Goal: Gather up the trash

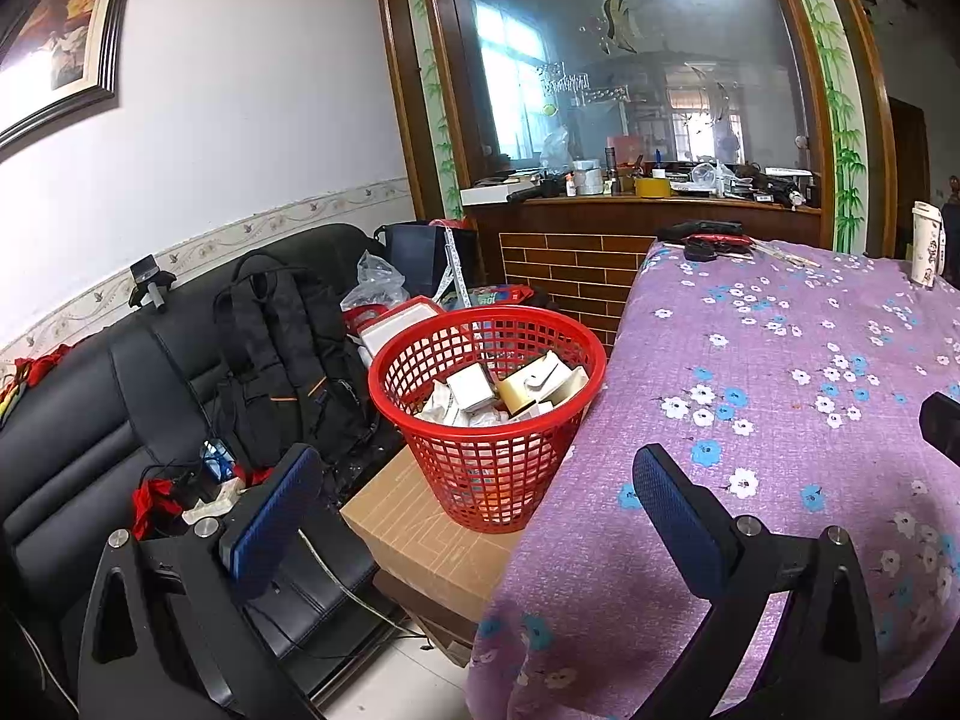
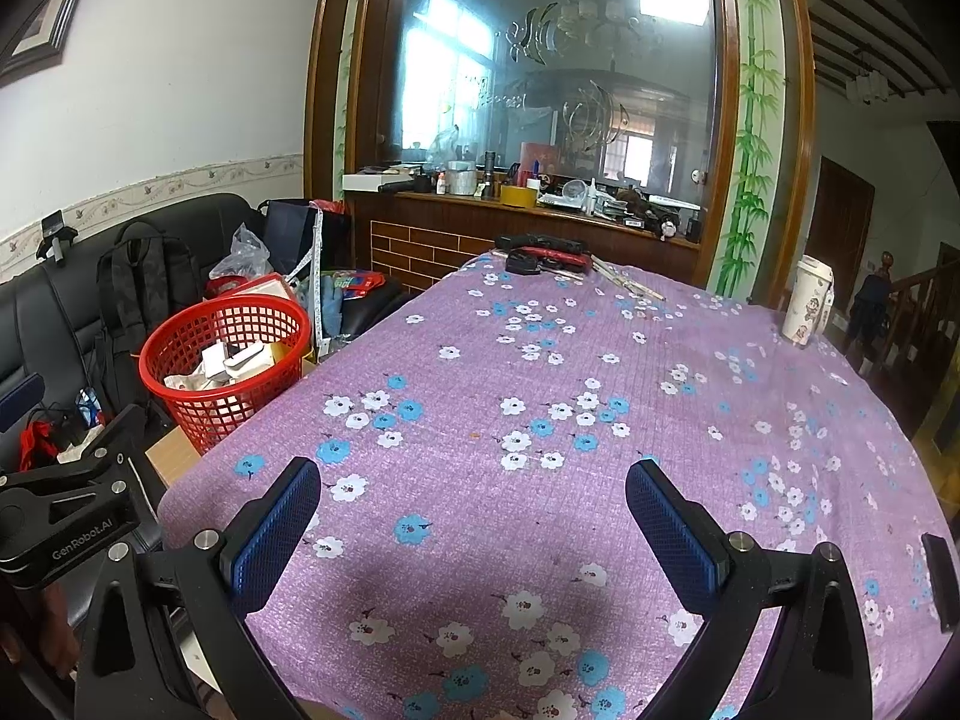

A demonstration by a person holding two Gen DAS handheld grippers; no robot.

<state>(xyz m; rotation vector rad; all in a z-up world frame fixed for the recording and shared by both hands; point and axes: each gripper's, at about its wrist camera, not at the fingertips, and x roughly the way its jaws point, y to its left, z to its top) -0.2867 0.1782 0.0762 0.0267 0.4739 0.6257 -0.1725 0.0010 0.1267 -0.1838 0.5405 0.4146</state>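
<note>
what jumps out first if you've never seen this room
The red basket, heaped with small boxes and paper, sits on a cardboard box beside the table. The purple flowered tablecloth fills most of the right wrist view, nearly bare, with a cup at its far right edge. Both grippers are open and empty.

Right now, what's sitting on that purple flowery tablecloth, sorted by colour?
White: 1, the tall cup at the far right edge.
Red: 1, a flat case at the far end.
Black: 2, a long flat item and a small pouch beside the red case.
Pale: 1 bundle of thin sticks.
Total: 5.
</note>
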